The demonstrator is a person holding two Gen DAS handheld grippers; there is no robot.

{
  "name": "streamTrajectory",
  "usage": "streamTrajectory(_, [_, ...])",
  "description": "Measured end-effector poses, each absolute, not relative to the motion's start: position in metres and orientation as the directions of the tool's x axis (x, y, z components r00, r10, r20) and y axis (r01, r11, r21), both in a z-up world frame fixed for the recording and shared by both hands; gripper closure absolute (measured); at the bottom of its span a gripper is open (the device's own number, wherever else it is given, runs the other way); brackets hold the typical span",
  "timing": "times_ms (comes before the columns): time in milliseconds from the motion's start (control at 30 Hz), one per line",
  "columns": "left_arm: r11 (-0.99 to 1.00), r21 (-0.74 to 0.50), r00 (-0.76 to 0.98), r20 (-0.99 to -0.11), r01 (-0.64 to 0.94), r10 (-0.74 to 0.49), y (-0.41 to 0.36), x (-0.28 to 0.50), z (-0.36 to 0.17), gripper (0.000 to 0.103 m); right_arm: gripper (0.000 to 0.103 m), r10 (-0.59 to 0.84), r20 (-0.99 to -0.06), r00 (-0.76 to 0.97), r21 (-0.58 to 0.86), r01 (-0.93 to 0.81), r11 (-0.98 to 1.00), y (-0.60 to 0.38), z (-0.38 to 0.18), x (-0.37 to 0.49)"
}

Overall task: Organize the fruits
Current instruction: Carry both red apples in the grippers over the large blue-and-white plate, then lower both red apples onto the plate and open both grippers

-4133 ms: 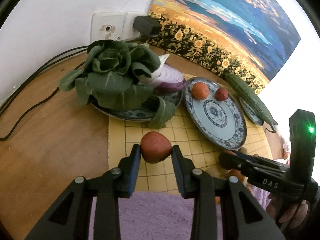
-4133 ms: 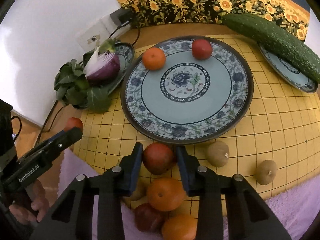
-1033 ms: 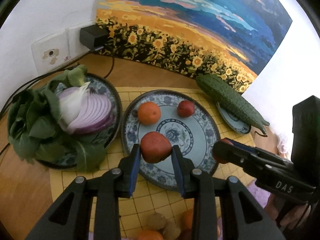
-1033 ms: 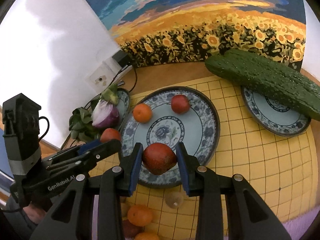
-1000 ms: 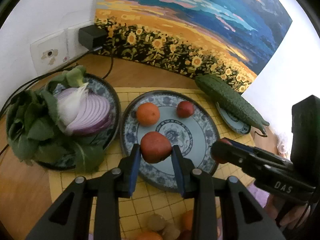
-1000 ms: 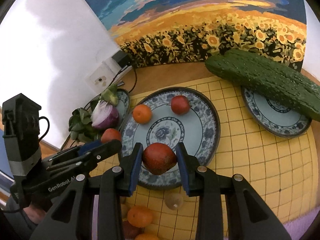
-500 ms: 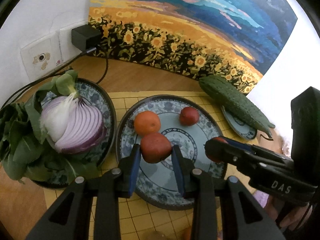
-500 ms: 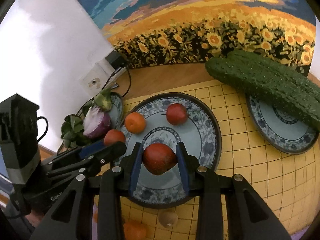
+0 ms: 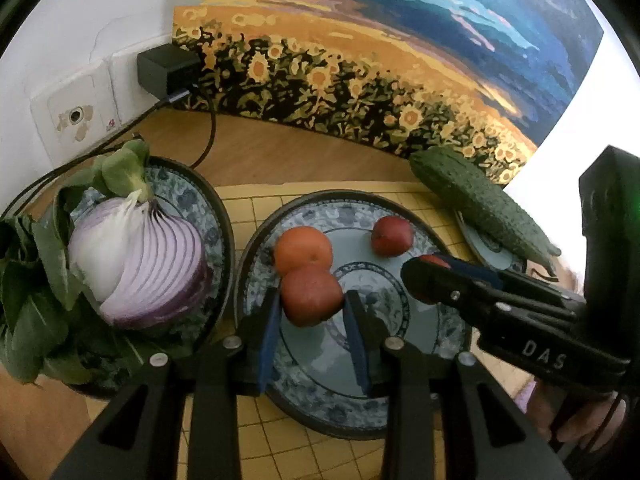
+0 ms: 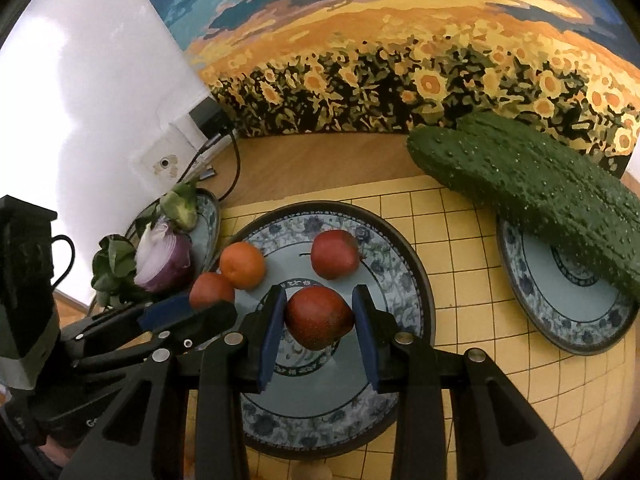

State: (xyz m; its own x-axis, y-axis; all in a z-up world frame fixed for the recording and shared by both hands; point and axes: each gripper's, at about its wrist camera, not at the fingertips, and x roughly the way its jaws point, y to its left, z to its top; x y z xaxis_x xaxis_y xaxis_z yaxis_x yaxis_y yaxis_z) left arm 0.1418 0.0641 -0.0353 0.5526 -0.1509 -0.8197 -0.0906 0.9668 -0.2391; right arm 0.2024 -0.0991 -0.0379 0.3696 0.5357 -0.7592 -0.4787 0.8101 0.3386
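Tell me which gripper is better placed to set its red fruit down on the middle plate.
Right, probably: the right gripper holds its fruit over the plate's bare centre; the left gripper's fruit crowds the orange.

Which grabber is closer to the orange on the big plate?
Left. The left gripper holds its red fruit right beside the orange, about touching it. The right gripper is over the plate's middle, farther away.

Right claw (image 10: 319, 316) grips apple (image 10: 319, 317) (over plate (image 10: 404, 280)).
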Motion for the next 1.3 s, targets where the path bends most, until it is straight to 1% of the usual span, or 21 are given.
streamTrajectory(367, [0.968,-0.235,0.550,-0.822,-0.091,-0.148,0.063,0.145,-0.038,0.070,0.068,0.512,-0.775,0.371,0.289,-0.514,0.808,-0.092,-0.042,0.201])
streamTrajectory(567, [0.965,-0.241,0.547,-0.824,-0.106,-0.146,0.064,0.145,-0.040,0.070,0.068,0.510,-0.785,0.351,0.290,-0.519,0.804,-0.093,-0.048,0.198])
streamTrajectory(667, [0.965,-0.237,0.544,-0.827,-0.110,-0.141,0.064,0.145,-0.041,0.063,0.068,0.509,-0.785,0.353,0.290,-0.516,0.806,-0.094,-0.048,0.197])
streamTrajectory(733, [0.966,-0.233,0.546,-0.826,-0.109,-0.137,0.063,0.144,-0.040,0.061,0.068,0.505,-0.786,0.356,0.286,-0.516,0.808,-0.094,-0.048,0.197])
streamTrajectory(767, [0.967,-0.232,0.548,-0.825,-0.109,-0.136,0.063,0.143,-0.039,0.058,0.068,0.506,-0.786,0.357,0.286,-0.515,0.808,-0.094,-0.048,0.197])
streamTrajectory(800, [0.967,-0.231,0.552,-0.823,-0.110,-0.134,0.063,0.142,-0.038,0.052,0.068,0.508,-0.784,0.355,0.288,-0.516,0.806,-0.094,-0.048,0.197])
streamTrajectory(867, [0.966,-0.234,0.562,-0.816,-0.112,-0.132,0.063,0.140,-0.036,0.044,0.068,0.511,-0.786,0.348,0.292,-0.519,0.803,-0.094,-0.048,0.198])
streamTrajectory(967, [0.963,-0.248,0.570,-0.808,-0.103,-0.147,0.062,0.138,-0.031,0.035,0.067,0.508,-0.790,0.344,0.291,-0.518,0.804,-0.094,-0.047,0.198])
streamTrajectory(1033, [0.965,-0.242,0.578,-0.803,-0.098,-0.143,0.061,0.137,-0.027,0.032,0.064,0.513,-0.782,0.354,0.294,-0.516,0.805,-0.096,-0.045,0.196])
streamTrajectory(1067, [0.967,-0.236,0.582,-0.801,-0.098,-0.136,0.061,0.136,-0.025,0.029,0.061,0.513,-0.780,0.358,0.295,-0.513,0.806,-0.098,-0.044,0.195])
streamTrajectory(1133, [0.968,-0.231,0.592,-0.796,-0.099,-0.130,0.061,0.134,-0.020,0.023,0.052,0.516,-0.772,0.371,0.299,-0.505,0.810,-0.102,-0.041,0.194])
streamTrajectory(1200, [0.967,-0.236,0.603,-0.787,-0.101,-0.129,0.063,0.131,-0.016,0.016,0.039,0.524,-0.764,0.376,0.310,-0.498,0.810,-0.107,-0.038,0.193])
streamTrajectory(1300, [0.966,-0.237,0.615,-0.778,-0.103,-0.126,0.064,0.128,-0.011,0.012,0.031,0.527,-0.758,0.383,0.313,-0.495,0.810,-0.110,-0.034,0.192])
